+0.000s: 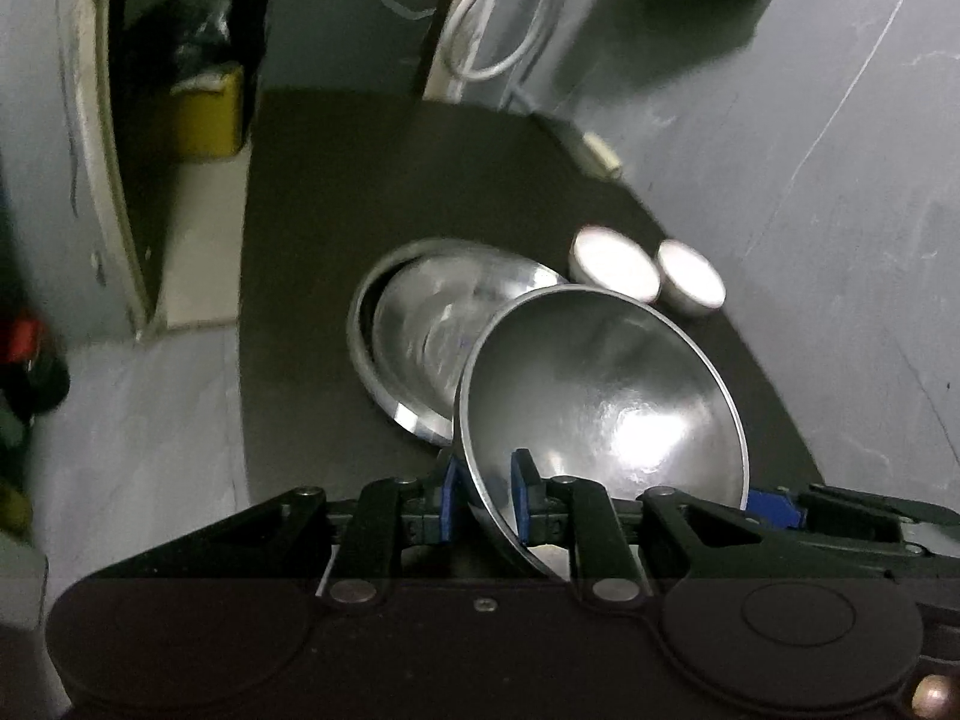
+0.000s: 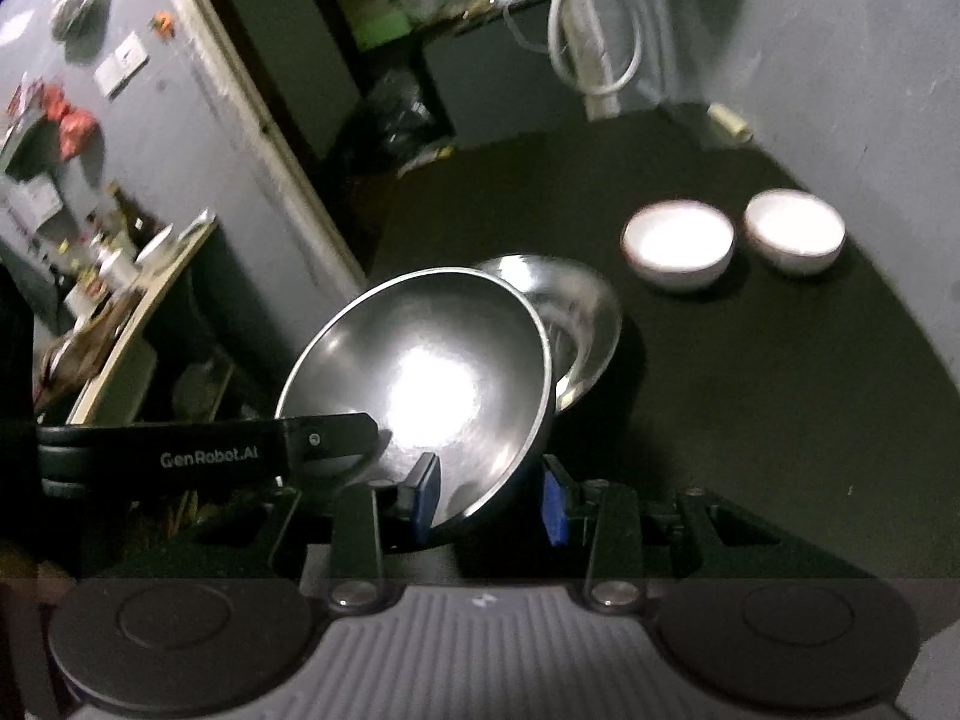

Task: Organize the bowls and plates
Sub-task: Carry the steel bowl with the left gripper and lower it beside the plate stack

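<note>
Dark table (image 1: 312, 240) against grey wall: steel bowl (image 1: 600, 396) held tilted above a steel plate (image 1: 414, 330), two white bowls (image 2: 678, 246) beyond. Left gripper (image 1: 487, 501) and right gripper (image 2: 489, 504) both clamp the steel bowl's rim, on opposite sides.

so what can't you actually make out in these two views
- Second steel dish: the held steel bowl covers its near side in both views, so touching or apart is unclear.
- Right gripper: whether its pads press the bowl's rim; dark.
- Two white bowls: insides glared out.
- Shelf clutter, right wrist view: blurred.
</note>
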Tool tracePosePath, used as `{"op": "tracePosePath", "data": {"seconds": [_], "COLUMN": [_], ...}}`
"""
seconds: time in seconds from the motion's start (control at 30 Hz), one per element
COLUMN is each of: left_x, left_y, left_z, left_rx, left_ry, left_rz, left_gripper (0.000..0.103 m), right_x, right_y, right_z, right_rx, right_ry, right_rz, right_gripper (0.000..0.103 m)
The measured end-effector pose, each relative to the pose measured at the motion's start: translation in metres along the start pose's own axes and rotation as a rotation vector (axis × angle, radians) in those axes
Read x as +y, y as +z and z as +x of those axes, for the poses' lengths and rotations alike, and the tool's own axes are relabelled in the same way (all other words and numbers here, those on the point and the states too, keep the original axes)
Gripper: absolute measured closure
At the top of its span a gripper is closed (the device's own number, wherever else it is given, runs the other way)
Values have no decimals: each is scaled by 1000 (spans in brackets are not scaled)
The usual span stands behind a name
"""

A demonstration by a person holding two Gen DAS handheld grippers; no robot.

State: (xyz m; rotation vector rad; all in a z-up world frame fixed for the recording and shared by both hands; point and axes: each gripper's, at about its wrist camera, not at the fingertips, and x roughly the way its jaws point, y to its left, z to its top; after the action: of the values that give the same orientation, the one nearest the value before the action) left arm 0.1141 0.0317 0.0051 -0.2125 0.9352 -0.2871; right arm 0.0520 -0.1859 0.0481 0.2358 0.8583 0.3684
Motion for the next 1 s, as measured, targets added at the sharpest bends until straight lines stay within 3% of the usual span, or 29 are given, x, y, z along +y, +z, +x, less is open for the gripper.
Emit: {"op": "tracePosePath", "data": {"seconds": [0.37, 0.7, 1.0], "left_x": [17, 30, 33], "left_y": [-42, -53, -53], "left_z": [2, 8, 9], "left_rx": [117, 151, 136], "left_ry": [23, 28, 23], "left_rz": [-4, -53, -57], "left_gripper": [82, 82, 82], "right_x": [7, 13, 17], "right_y": [-35, -39, -35], "right_z": [19, 30, 38], "right_rx": [178, 245, 248], "right_ry": [27, 10, -6], "right_rz": [10, -17, -54], "right_gripper": [63, 63, 61]}}
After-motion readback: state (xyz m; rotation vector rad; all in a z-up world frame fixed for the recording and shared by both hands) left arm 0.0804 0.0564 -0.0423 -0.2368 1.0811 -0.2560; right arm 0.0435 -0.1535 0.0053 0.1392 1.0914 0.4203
